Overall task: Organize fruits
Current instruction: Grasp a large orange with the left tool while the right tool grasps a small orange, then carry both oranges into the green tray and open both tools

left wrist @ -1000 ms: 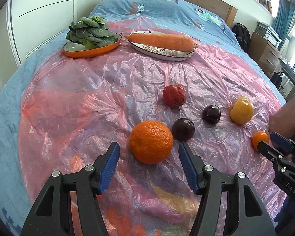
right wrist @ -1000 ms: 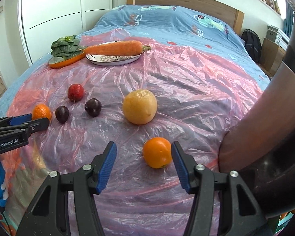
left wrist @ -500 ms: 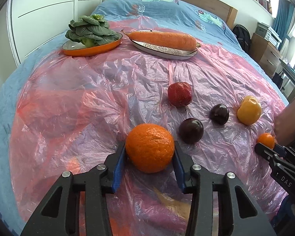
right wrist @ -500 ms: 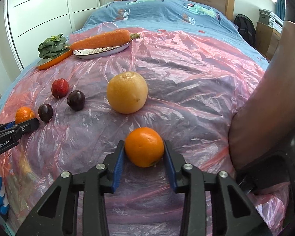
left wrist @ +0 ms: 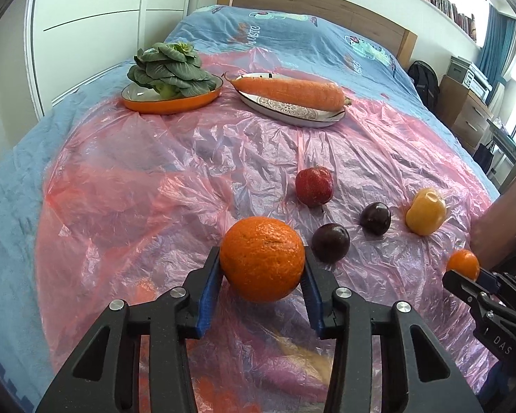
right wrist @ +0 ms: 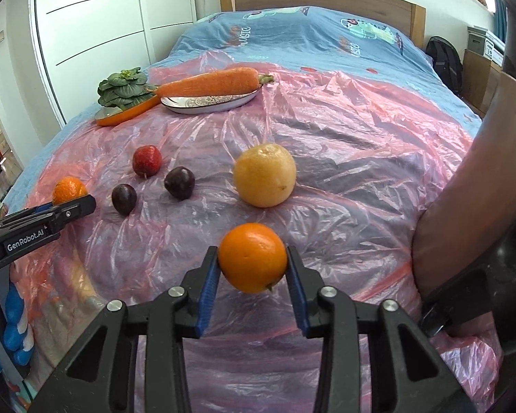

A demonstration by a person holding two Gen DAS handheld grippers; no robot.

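My left gripper [left wrist: 262, 277] is shut on a large orange [left wrist: 262, 258] and holds it just above the pink plastic sheet [left wrist: 154, 179]. My right gripper [right wrist: 253, 275] is shut on a small orange [right wrist: 253, 256], also lifted slightly. On the sheet lie a red fruit [left wrist: 313, 186], two dark plums [left wrist: 330, 242] [left wrist: 375, 218] and a yellow fruit [left wrist: 426, 215]. In the right wrist view the yellow fruit [right wrist: 264, 175], plums [right wrist: 179, 182] [right wrist: 124, 199] and red fruit [right wrist: 147, 160] lie beyond the small orange.
At the far end, an orange dish [left wrist: 170, 103] holds a leafy green [left wrist: 168, 69] and a patterned oval plate [left wrist: 292, 112] holds a carrot [left wrist: 289, 93]. The sheet covers a blue bed. My forearm [right wrist: 464, 189] is at the right. Cabinets stand left.
Both grippers closed from open around their oranges and have lifted them slightly off the sheet.
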